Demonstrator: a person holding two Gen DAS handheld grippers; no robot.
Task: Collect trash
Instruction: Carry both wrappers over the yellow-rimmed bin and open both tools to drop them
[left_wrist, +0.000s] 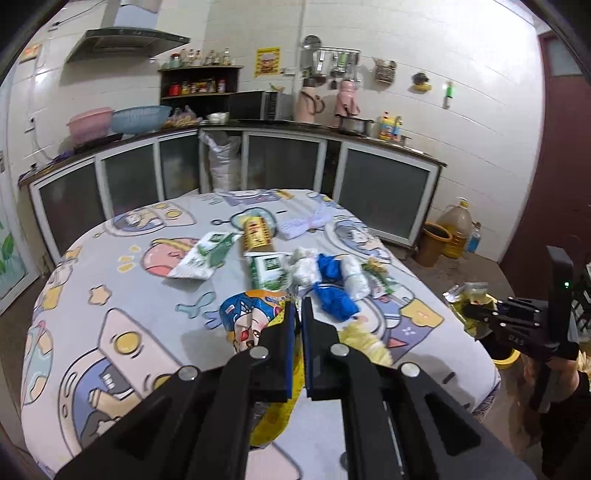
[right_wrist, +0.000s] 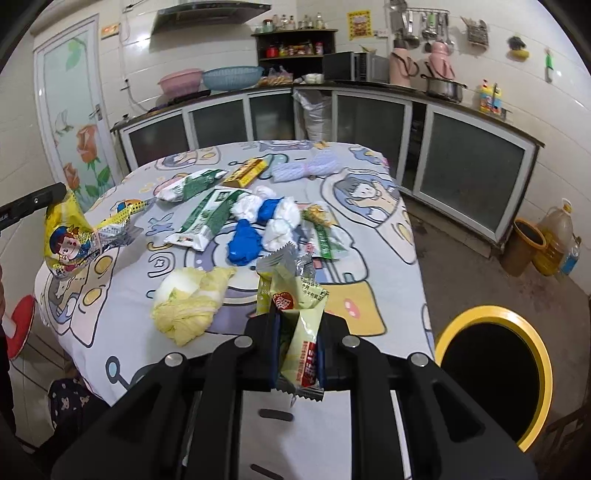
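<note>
My left gripper (left_wrist: 298, 306) is shut on a yellow cartoon snack bag (left_wrist: 245, 319), held above the table's near edge; the bag also shows in the right wrist view (right_wrist: 68, 240). My right gripper (right_wrist: 297, 317) is shut on a pale green snack wrapper (right_wrist: 295, 306), held above the table's right side; it shows in the left wrist view (left_wrist: 476, 301) too. On the table lie green-white cartons (right_wrist: 207, 218), a yellow-red box (right_wrist: 245, 171), white and blue crumpled wads (right_wrist: 258, 221), a yellow crumpled wad (right_wrist: 192, 302) and a small green wrapper (right_wrist: 325, 236).
A yellow-rimmed black bin (right_wrist: 495, 369) stands on the floor right of the table (right_wrist: 369, 295). An oil jug (right_wrist: 557, 240) and a brown bucket (right_wrist: 524, 251) stand by the cabinets. A red stool (right_wrist: 22, 321) is at the left. A white mesh bundle (right_wrist: 310, 168) lies at the far side.
</note>
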